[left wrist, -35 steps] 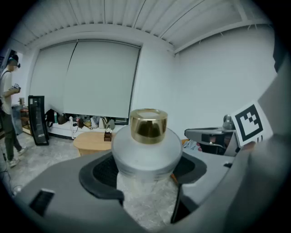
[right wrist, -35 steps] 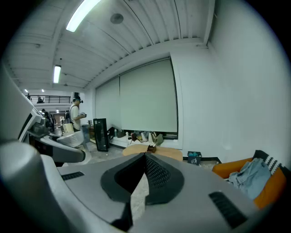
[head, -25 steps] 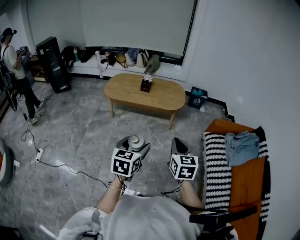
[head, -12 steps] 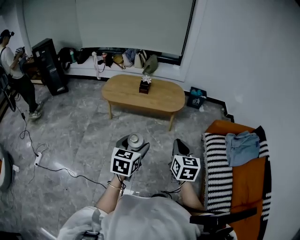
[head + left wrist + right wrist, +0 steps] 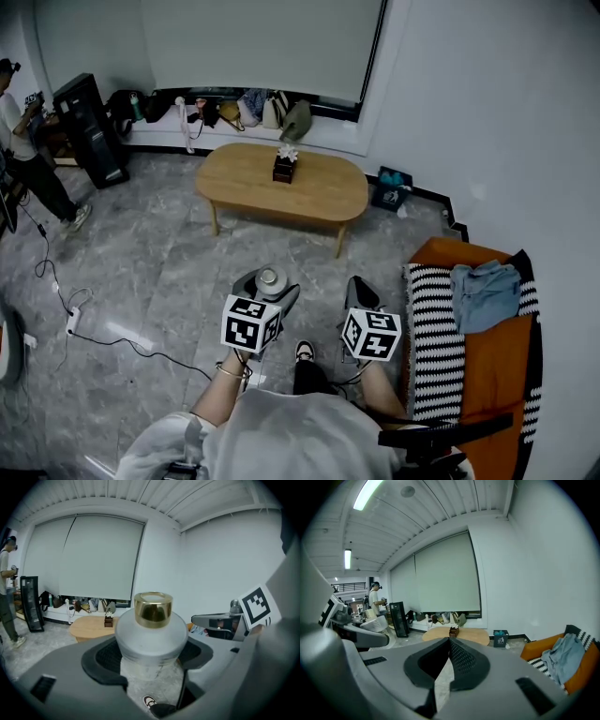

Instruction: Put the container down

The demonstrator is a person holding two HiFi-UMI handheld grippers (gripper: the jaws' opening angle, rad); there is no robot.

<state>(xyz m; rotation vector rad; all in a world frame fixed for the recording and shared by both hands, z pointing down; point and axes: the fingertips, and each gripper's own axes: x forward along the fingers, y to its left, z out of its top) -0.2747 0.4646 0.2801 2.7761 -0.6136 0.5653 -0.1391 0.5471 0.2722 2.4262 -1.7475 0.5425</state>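
A frosted white container with a gold cap (image 5: 151,631) stands upright between the jaws of my left gripper (image 5: 151,653), whose dark pads press on its sides. In the head view the container (image 5: 272,279) shows from above in the left gripper (image 5: 270,289), held in the air over the grey marble floor. My right gripper (image 5: 361,296) is beside it, to the right, at about the same height. Its jaws meet at the tips with nothing between them (image 5: 449,641). An oval wooden table (image 5: 283,184) stands ahead on the floor, some way off.
A small dark box with a white flower (image 5: 284,165) sits on the table. Bags line the window ledge (image 5: 246,108). A black speaker (image 5: 84,127) and a person (image 5: 21,141) stand at far left. An orange chair with striped cloth (image 5: 469,328) is at right. A cable (image 5: 112,328) crosses the floor.
The table and room have slid slightly left and up in the head view. A shoe now shows below, between the grippers. Both grippers hold their places.
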